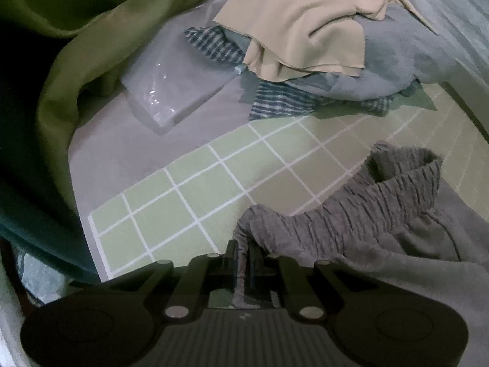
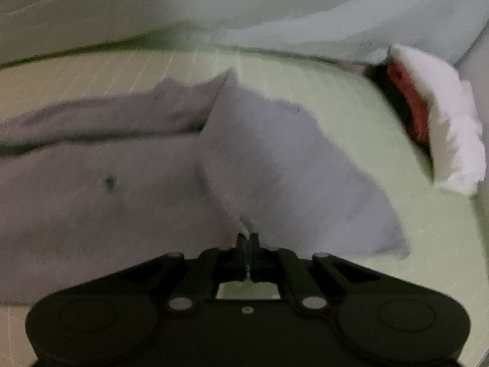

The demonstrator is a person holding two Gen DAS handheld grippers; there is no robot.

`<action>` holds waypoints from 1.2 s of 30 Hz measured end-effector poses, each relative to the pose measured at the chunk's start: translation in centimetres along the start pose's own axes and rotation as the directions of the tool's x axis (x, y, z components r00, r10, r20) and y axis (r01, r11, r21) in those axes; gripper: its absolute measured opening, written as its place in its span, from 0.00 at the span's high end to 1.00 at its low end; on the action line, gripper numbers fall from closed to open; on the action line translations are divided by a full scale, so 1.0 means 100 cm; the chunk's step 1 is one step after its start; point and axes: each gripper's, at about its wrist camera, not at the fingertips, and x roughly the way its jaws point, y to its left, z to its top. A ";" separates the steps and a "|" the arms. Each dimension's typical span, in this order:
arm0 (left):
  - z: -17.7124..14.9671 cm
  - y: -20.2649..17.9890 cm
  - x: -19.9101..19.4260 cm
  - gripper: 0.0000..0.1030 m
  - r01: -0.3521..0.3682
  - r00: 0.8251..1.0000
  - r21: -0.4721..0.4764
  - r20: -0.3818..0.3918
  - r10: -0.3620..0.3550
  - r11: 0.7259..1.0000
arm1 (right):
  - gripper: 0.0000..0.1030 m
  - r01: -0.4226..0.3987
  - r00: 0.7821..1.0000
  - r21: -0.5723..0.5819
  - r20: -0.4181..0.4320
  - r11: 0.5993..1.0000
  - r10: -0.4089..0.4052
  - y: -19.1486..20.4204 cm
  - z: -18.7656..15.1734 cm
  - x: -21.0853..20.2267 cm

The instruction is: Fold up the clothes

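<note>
Both grippers grip the grey garment [image 1: 351,211] lying on the green checked sheet [image 1: 189,189]: the left gripper [image 1: 243,263] has its jaws clamped on the ruched waistband, the right gripper [image 2: 247,246] has its jaws pinched together on a fabric edge. Other clothes [image 1: 299,30] are heaped beyond.

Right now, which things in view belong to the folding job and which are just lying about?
In the job:
- grey ribbed-waist fabric garment, pinched by the left tool and right tool
- green grid-lined mat under it

Lying about:
- cream cloth atop the pile
- blue striped cloth
- olive green sheet
- white fluffy item
</note>
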 end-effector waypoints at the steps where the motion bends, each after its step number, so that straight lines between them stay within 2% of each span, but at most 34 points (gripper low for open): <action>1: 0.001 -0.001 0.000 0.92 -0.005 1.000 -0.003 -0.003 0.005 1.000 | 0.99 -0.001 1.000 0.002 0.011 1.000 0.001 -0.009 0.010 -0.001; 4: 0.002 -0.004 0.000 0.92 -0.019 1.000 0.013 -0.009 0.019 1.000 | 1.00 0.074 0.993 -0.030 0.094 0.997 -0.071 -0.039 0.055 0.001; 6: 0.002 -0.006 0.000 0.92 -0.023 1.000 0.028 -0.013 0.024 0.999 | 1.00 0.167 0.971 -0.024 0.177 0.986 -0.160 -0.064 0.097 0.006; 8: 0.003 -0.005 0.000 0.92 -0.021 1.000 0.031 -0.018 0.022 0.999 | 0.99 0.212 0.936 0.074 0.270 0.974 -0.224 -0.086 0.134 0.003; 9: 0.003 -0.004 0.000 0.92 -0.018 1.000 0.026 -0.020 0.019 1.000 | 0.92 0.211 0.919 0.129 0.311 0.969 -0.242 -0.096 0.148 0.001; 10: 0.003 -0.003 0.000 0.92 -0.016 1.000 0.018 -0.022 0.016 1.000 | 0.66 0.210 0.910 0.163 0.329 0.964 -0.254 -0.100 0.156 -0.001; 12: 0.003 -0.002 0.000 0.92 -0.015 1.000 0.012 -0.021 0.015 1.000 | 0.36 0.219 0.896 0.211 0.343 0.953 -0.282 -0.106 0.162 -0.003; 13: 0.003 -0.003 0.000 0.92 -0.017 1.000 0.014 -0.019 0.018 1.000 | 0.37 0.225 0.896 0.227 0.335 0.948 -0.293 -0.106 0.158 -0.002; 16: 0.003 -0.006 0.000 0.92 -0.027 0.999 0.024 -0.019 0.028 0.999 | 0.35 0.161 0.938 0.332 0.242 0.930 -0.248 -0.111 0.120 0.009; 18: 0.004 -0.007 0.001 0.93 -0.034 0.999 0.037 -0.025 0.035 0.999 | 0.35 0.103 0.969 0.421 0.163 0.901 -0.187 -0.117 0.088 0.021; 21: 0.005 -0.006 0.002 0.93 -0.033 0.999 0.037 -0.038 0.034 0.999 | 0.36 0.072 0.991 0.552 0.053 0.831 -0.121 -0.123 0.052 0.042; 24: 0.005 -0.004 0.003 0.93 -0.026 0.999 0.016 -0.046 0.027 1.000 | 0.36 0.037 0.998 0.630 0.019 0.776 -0.063 -0.124 0.029 0.054; 26: 0.005 -0.004 0.003 0.93 -0.025 0.999 0.010 -0.049 0.025 1.000 | 0.36 0.016 0.999 0.652 0.019 0.758 -0.036 -0.126 0.024 0.061; 28: 0.006 -0.004 0.004 0.93 -0.025 0.999 0.012 -0.048 0.026 1.000 | 0.38 -0.011 1.000 0.691 0.021 0.723 -0.005 -0.129 0.024 0.070; 29: 0.006 -0.004 0.004 0.93 -0.026 0.999 0.012 -0.046 0.026 1.000 | 0.42 -0.015 1.000 0.702 0.017 0.712 0.004 -0.133 0.027 0.075; 30: 0.006 -0.004 0.004 0.94 -0.025 0.999 0.010 -0.045 0.026 1.000 | 0.53 -0.014 1.000 0.705 0.010 0.709 0.009 -0.136 0.029 0.079; 32: 0.006 -0.004 0.003 0.97 -0.020 0.999 -0.002 -0.040 0.019 1.000 | 0.73 0.012 1.000 0.680 -0.007 0.733 -0.010 -0.136 0.034 0.084; 33: 0.007 -0.004 0.002 0.97 -0.013 0.999 -0.007 -0.033 0.013 1.000 | 0.97 0.009 1.000 0.670 -0.008 0.742 -0.005 -0.139 0.035 0.085; 35: 0.011 -0.003 -0.003 0.98 0.004 1.000 -0.018 -0.010 -0.004 1.000 | 0.99 -0.015 1.000 0.669 0.015 0.743 0.007 -0.144 0.036 0.083; 36: 0.015 -0.003 -0.007 0.98 0.011 1.000 -0.025 0.009 -0.011 1.000 | 0.99 -0.014 0.999 0.655 0.039 0.755 -0.015 -0.148 0.038 0.075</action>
